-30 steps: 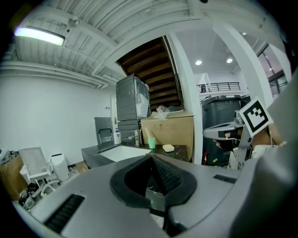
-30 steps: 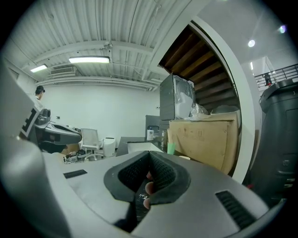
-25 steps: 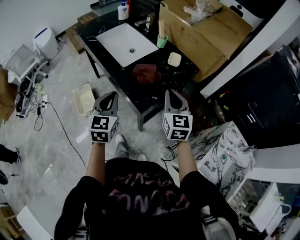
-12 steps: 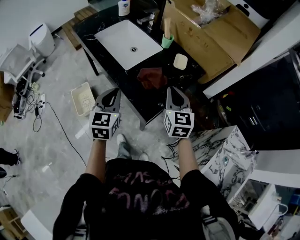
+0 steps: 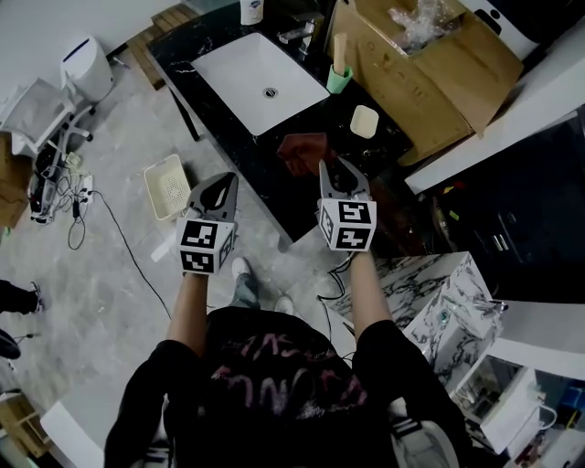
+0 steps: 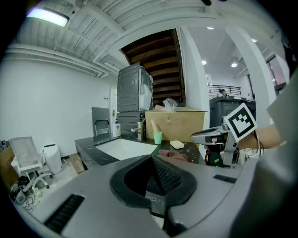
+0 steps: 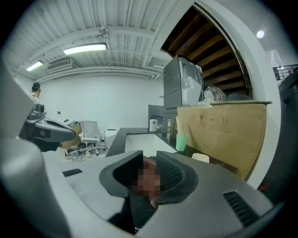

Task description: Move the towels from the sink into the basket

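Note:
A dark red towel lies crumpled on the black counter, to the right of the white sink, whose basin shows no cloth. My right gripper hovers just at the towel's near right edge. Its jaws have just been opening and stand slightly apart, with nothing between the pads. My left gripper is shut and empty, above the floor off the counter's near left edge. The white basket sits on the floor left of it. In the left gripper view the towel shows beyond the jaws.
A big cardboard box stands on the counter's far right, with a green cup and a pale soap bar before it. Faucet and soap bottle stand behind the sink. A marbled white cabinet stands at the right.
Both grippers have moved forward toward the counter. The right one now reaches the towel's edge and its jaws have parted a little. The left stays shut.

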`<state>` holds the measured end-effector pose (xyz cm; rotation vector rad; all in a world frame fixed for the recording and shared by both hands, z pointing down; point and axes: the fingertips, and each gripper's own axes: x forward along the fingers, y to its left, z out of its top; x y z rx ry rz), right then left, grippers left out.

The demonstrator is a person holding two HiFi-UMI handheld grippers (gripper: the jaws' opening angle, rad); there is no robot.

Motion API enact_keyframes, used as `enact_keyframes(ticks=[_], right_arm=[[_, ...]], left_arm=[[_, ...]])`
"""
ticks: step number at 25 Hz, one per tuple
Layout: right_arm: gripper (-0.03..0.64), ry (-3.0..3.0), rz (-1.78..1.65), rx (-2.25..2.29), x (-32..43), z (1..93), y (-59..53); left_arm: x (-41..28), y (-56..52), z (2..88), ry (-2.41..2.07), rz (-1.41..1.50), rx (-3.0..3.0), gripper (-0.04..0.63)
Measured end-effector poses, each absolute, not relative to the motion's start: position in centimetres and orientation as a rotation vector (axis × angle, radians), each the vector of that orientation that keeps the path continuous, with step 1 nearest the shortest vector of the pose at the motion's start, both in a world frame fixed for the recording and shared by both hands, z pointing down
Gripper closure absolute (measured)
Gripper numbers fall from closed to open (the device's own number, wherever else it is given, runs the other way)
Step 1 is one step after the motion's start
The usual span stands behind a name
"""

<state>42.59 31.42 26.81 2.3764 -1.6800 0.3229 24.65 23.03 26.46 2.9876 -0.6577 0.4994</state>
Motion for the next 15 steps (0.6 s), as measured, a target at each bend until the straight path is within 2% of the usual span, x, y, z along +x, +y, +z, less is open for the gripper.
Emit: enact_keyframes(ticks=[2, 6, 15], right_arm=[[0.488, -1.702, 0.348, 2.344, 42.5, 27.7, 30.5], [0.357, -1.762, 0.420, 2.288, 42.4, 29.3, 28.8], [0.324, -1.710, 0.540, 2.239, 43.8, 33.0, 25.8]], left_arm=[[24.3, 22.9, 26.7, -0.666, 0.510, 2.980, 0.578], [23.6, 22.7, 27.5, -0.675, 0.537, 2.968, 0.578], [22.0, 21.8, 28.5, -0.713, 0.562, 2.932, 0.578]])
